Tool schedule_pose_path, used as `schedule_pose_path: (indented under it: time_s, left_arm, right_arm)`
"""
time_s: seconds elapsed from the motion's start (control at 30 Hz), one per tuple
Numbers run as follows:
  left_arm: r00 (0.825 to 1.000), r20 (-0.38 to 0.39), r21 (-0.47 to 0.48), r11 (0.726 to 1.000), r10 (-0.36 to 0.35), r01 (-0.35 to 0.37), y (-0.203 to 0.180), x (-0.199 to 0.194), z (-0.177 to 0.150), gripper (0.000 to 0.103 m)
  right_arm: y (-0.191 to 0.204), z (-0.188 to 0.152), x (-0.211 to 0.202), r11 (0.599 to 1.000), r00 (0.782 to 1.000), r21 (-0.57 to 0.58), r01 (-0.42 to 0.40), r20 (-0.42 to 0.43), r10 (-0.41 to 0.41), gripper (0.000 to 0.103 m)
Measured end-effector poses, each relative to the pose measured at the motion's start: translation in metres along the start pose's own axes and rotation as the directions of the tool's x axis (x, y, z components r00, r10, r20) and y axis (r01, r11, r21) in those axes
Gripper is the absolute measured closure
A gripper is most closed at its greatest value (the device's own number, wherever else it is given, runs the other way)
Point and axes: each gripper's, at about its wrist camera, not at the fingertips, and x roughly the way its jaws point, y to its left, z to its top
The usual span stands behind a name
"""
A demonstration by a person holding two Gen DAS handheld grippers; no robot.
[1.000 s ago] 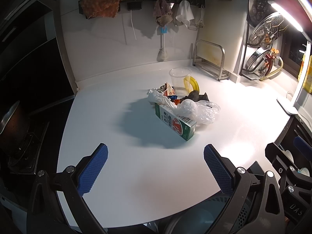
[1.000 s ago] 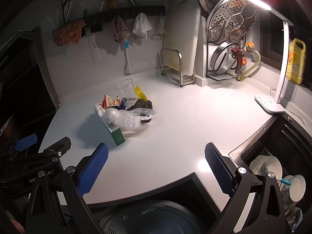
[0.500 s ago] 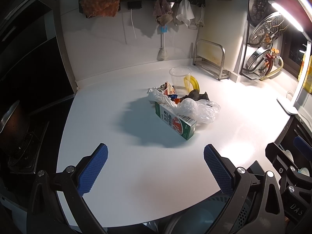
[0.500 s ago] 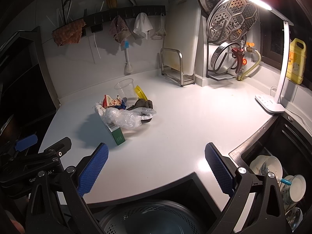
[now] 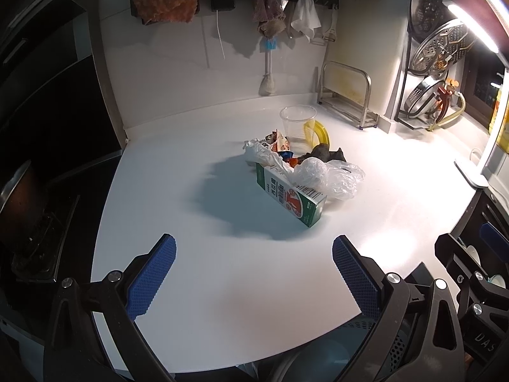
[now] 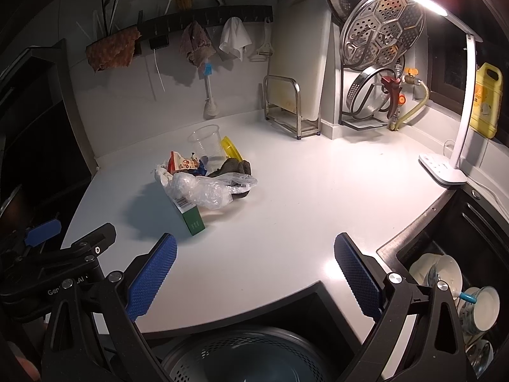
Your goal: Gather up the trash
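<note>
A heap of trash lies on the white counter [image 5: 197,254]: a green carton [image 5: 291,197] on its side, a crumpled clear plastic bag [image 5: 331,176], a snack wrapper [image 5: 280,141], a dark lump [image 5: 321,152], a clear cup [image 5: 297,121] and a yellow lid [image 5: 318,129]. The right wrist view shows the carton [image 6: 189,211], bag [image 6: 206,189] and cup [image 6: 205,141] too. My left gripper [image 5: 254,273] is open and empty, well short of the carton. My right gripper [image 6: 254,273] is open and empty, to the right of the left gripper [image 6: 63,254].
A perforated bin [image 6: 251,355] sits below the counter's front edge. A dish rack with bowls [image 6: 461,296] is at the lower right. A desk lamp [image 6: 445,172], a metal rack [image 6: 289,108] and a cutting board [image 6: 299,57] stand at the back. A stove [image 5: 31,222] is at the left.
</note>
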Motion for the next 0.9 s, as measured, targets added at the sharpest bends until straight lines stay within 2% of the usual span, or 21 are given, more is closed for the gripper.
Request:
schedule_pose_path:
  time_s: [0.43,0.73,0.9]
  left_arm:
    - [0.998,-0.054,-0.038,0.998,0.040,-0.043,0.016,0.036,0.005,0.006]
    - [0.994,-0.091,-0.074,0.995,0.058,-0.065,0.030,0.066,0.010,0.006]
    - [0.993,-0.102,-0.084,0.994,0.066,-0.075,0.037,0.075,0.008,0.006]
  right_arm:
    - [-0.001,0.001,0.051,1.000,0.998,-0.020,-0.016,-0.065,0.014,0.008]
    - [0.019,0.028,0.101,0.991,0.991,-0.076,-0.108,-0.092,0.101,0.008]
    - [0.039,0.039,0.131,0.979,0.981,-0.127,-0.157,-0.134,0.140,0.008]
